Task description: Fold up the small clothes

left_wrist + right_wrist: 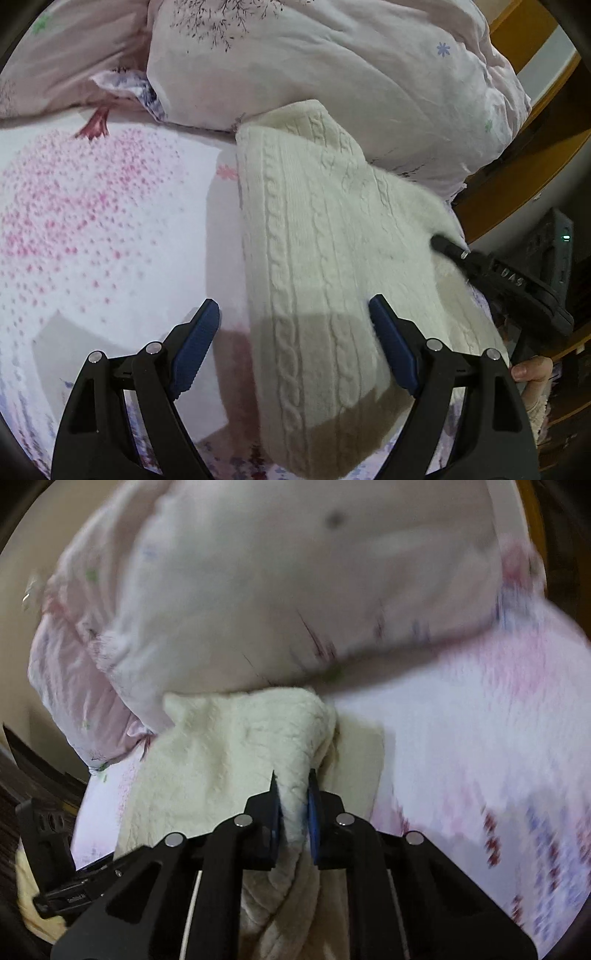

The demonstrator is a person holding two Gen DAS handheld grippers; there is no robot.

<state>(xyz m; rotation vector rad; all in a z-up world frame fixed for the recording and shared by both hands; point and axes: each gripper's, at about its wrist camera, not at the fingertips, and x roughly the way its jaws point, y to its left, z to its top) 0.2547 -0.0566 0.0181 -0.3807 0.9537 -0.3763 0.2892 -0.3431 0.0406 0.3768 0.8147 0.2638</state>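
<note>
Cream cable-knit garment (332, 236) lay on the floral bedsheet (92, 221) against the duvet (332, 62), its edge pinched by the clenched right gripper (293, 794), left gripper (293, 328) released above it; soft, light and limp, probably best gripped at hems or corners.

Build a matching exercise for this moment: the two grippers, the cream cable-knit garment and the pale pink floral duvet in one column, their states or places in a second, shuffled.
Things:
1. left gripper
2. right gripper
3. cream cable-knit garment
4. pale pink floral duvet

States or places:
A. bunched up behind the garment
B. jaws wide open, nothing pinched
C. lying on the flower-print bedsheet
D. closed on a fold of knit fabric

Pairs: 1-B, 2-D, 3-C, 4-A
</note>
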